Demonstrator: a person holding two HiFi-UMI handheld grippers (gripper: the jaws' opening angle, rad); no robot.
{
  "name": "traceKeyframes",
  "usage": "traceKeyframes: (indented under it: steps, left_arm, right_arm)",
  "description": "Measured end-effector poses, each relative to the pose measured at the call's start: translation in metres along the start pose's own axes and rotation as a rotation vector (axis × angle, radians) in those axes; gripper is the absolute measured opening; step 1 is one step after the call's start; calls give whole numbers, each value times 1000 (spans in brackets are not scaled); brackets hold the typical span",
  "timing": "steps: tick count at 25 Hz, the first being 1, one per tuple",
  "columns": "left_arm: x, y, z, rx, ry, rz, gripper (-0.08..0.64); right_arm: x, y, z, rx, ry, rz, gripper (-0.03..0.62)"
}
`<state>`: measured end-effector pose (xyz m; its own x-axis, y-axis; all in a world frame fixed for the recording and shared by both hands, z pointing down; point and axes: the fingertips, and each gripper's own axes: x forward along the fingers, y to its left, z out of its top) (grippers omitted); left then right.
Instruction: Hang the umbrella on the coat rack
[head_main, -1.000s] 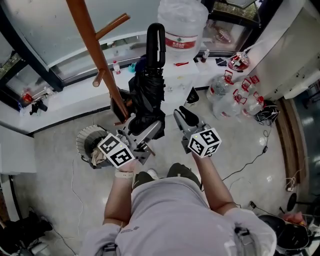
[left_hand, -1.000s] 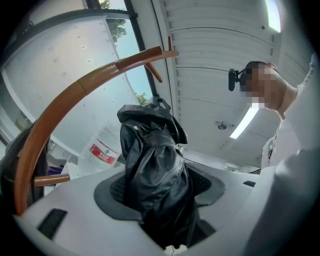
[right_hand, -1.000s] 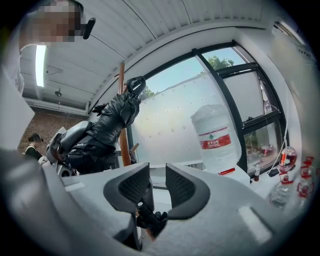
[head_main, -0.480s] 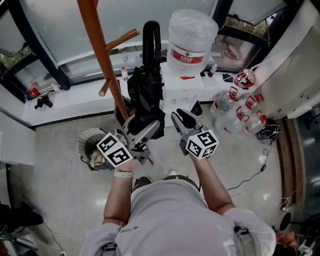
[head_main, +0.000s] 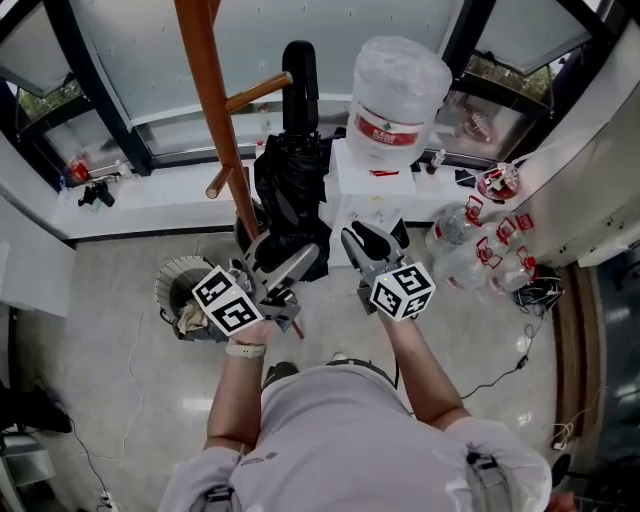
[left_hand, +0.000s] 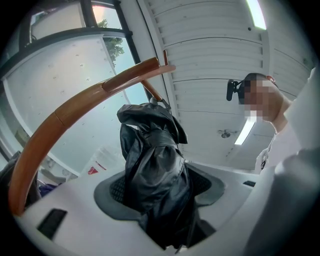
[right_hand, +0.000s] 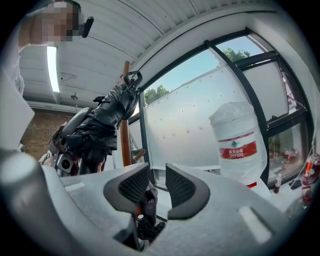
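A folded black umbrella (head_main: 290, 195) stands upright with its curved black handle (head_main: 300, 85) at the top. My left gripper (head_main: 285, 262) is shut on its lower canopy, and the black fabric (left_hand: 155, 175) fills the gap between the pads. The brown wooden coat rack (head_main: 215, 110) rises just left of the umbrella. Its upper peg (head_main: 258, 92) points toward the handle and ends right beside it. In the left gripper view the rack (left_hand: 90, 100) arcs over the umbrella. My right gripper (head_main: 368, 240) hovers to the right of the umbrella, jaws slightly apart with nothing between them (right_hand: 157, 187).
A water dispenser with a large bottle (head_main: 398, 100) stands right behind the umbrella. Several water jugs (head_main: 470, 240) sit on the floor at the right. A round waste basket (head_main: 185, 295) is at the rack's foot on the left. A white window ledge (head_main: 130, 200) runs behind.
Both grippers have risen a little with the umbrella. The handle now sits closer to the rack's upper peg. The left grip on the umbrella is unchanged.
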<state>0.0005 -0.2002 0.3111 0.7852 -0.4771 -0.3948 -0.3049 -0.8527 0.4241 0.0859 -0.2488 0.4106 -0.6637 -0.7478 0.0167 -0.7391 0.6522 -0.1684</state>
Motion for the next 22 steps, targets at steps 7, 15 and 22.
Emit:
traceKeyframes:
  steps: [7,15,22]
  left_arm:
    - [-3,-5,2,-14,-14,-11,264]
    - [-5,-5,-1,-75,-36,-74,264]
    - [-8,-6,-5,-124,-56,-138,264]
  right_arm:
    - [9,7,4,-7,4,40,106]
    - [12,7,0,-6,17,52,106]
    - [10,6,-2,-6,23,44,106]
